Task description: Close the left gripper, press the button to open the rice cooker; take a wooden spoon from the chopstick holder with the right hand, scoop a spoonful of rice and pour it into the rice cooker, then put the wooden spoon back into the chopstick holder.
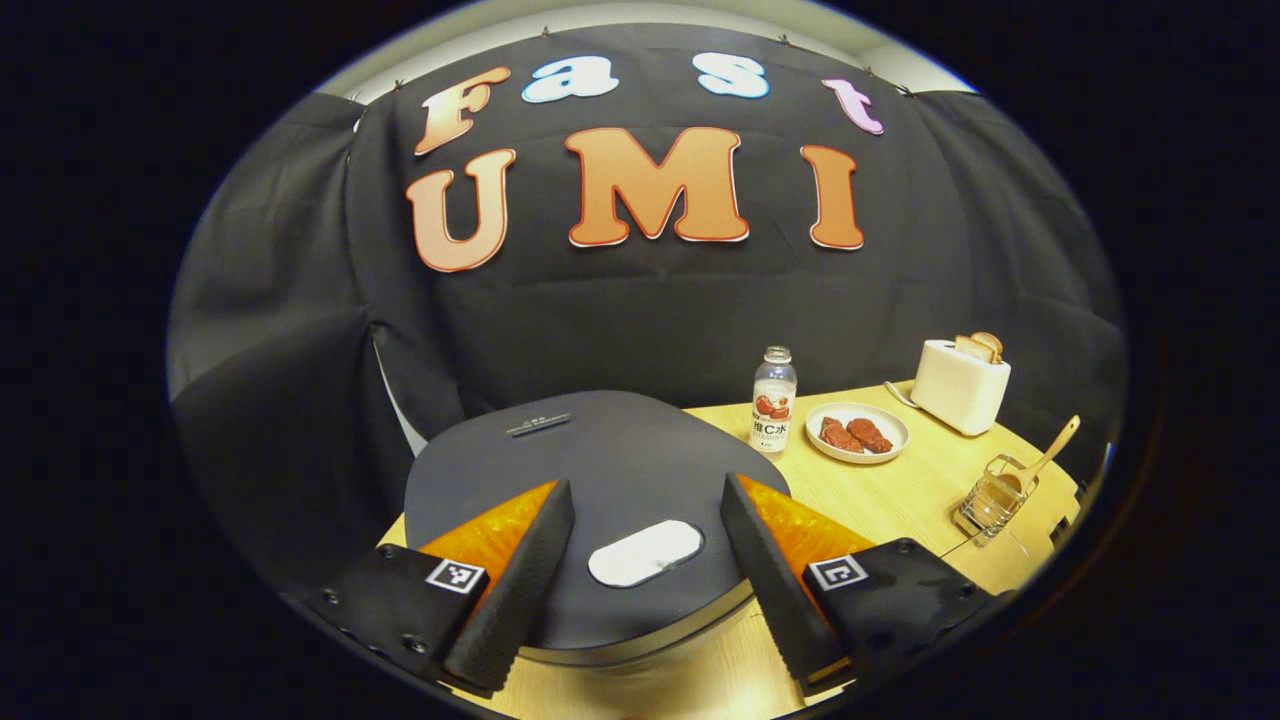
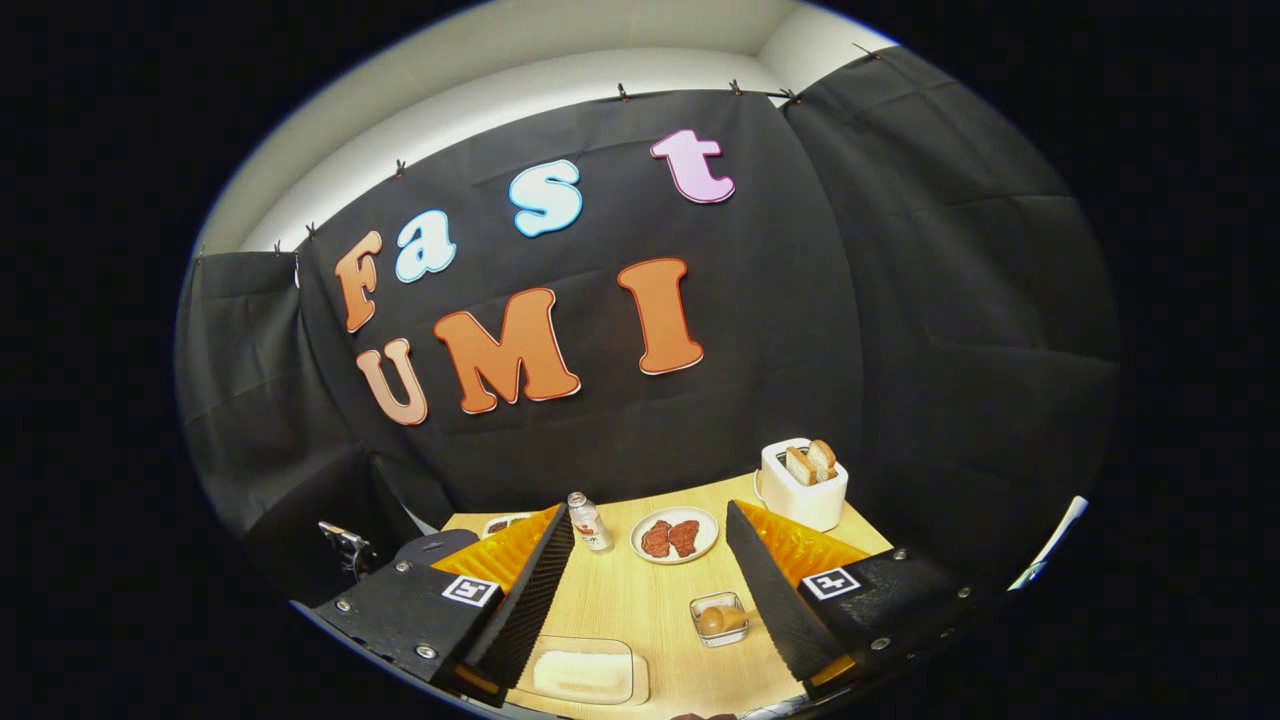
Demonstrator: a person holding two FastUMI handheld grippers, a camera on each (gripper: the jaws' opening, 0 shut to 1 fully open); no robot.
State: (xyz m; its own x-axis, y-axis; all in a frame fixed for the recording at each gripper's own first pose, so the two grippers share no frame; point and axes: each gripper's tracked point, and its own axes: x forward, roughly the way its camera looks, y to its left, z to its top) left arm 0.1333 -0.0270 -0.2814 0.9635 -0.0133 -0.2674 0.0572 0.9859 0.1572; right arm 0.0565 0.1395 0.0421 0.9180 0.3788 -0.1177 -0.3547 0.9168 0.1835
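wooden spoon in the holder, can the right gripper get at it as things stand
Probably yes. The right gripper is open above the table, and the wooden spoon stands in its chopstick holder just ahead between the fingers, with nothing between.

Bottle (image 1: 773,398) beside plate (image 1: 856,432) of red pieces; toaster (image 1: 961,385) holding toast behind them

Left gripper (image 1: 645,575): two wedge-shaped fingers with ribbed, saw-toothed inner faces, each mounted on a black block carrying a small square black-and-white marker tag and round screw heads. Right gripper (image 2: 650,590): same build, with wedge fingers, serrated inner pads, black mounts with visible screws, and one square marker per side.
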